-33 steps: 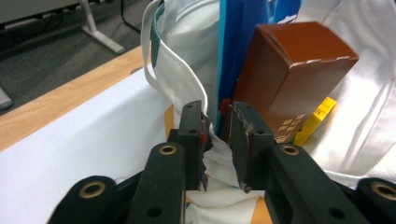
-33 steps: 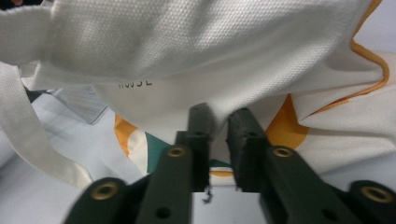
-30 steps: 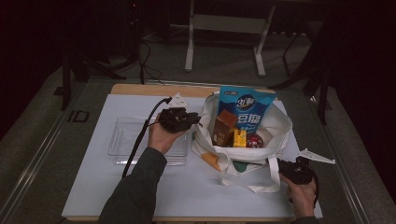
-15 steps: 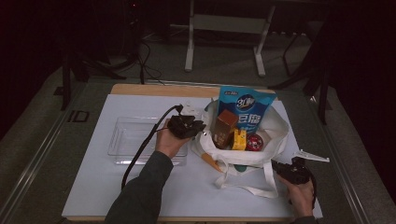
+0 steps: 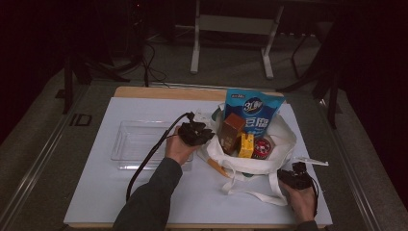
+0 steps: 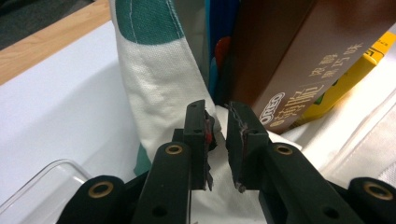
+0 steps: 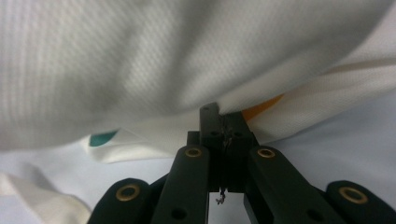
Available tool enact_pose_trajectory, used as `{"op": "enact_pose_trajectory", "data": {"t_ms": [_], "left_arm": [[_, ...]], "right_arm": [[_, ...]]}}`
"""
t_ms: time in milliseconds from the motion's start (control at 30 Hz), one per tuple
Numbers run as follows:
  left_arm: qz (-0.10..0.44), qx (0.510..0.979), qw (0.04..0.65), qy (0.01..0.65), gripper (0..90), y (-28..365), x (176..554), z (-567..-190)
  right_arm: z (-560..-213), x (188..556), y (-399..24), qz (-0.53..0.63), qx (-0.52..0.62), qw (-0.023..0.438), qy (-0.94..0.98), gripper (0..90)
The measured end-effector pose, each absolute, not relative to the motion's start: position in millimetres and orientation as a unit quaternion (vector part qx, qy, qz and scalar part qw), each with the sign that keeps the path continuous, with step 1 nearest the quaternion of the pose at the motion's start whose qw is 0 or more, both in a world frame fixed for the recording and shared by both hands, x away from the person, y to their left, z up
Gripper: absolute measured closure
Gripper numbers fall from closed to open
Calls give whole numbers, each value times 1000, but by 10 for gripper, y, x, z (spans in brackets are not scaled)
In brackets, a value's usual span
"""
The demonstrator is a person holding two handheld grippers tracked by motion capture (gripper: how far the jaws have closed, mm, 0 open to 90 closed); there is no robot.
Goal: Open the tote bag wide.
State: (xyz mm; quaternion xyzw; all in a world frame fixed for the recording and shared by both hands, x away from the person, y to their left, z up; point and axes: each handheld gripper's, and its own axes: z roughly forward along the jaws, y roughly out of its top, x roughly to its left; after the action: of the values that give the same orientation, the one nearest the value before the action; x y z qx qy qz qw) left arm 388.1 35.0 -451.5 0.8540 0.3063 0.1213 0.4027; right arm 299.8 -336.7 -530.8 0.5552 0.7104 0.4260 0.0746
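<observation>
The gripper is pinching its jaws together at the lower edge of the white bag, which is billowing above it over the table.

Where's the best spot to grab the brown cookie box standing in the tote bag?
Probably the top end of the brown cookie box, from above: it stands tilted, rising above the white tote bag rim, while the yellow box and blue pouch crowd its lower sides.

A: Left gripper status?
B: I moved it from above the clear tray to the tote bag rim.

A: Right gripper?
B: Moved slightly right; my fingers closed fully together.
</observation>
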Motion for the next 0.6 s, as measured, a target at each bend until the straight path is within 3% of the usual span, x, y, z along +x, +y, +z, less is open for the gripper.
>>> {"op": "enact_pose_trajectory", "data": {"t_ms": [133, 200, 367, 600], "left_arm": [[116, 853, 403, 311, 784, 313, 3907, -4559], [115, 853, 403, 312, 783, 311, 3910, -4564], [111, 850, 407, 315, 781, 339, 3918, -4568], [115, 852, 404, 312, 781, 329, 3908, -4565]], "right_arm": [[-5307, 2996, -3345, 420, 556, 81, 713, 883], [-5288, 2986, -3369, 422, 554, 84, 713, 802], [-5188, 2933, -3512, 446, 551, 93, 699, 708], [-5055, 2839, -3651, 458, 551, 109, 689, 692]]}}
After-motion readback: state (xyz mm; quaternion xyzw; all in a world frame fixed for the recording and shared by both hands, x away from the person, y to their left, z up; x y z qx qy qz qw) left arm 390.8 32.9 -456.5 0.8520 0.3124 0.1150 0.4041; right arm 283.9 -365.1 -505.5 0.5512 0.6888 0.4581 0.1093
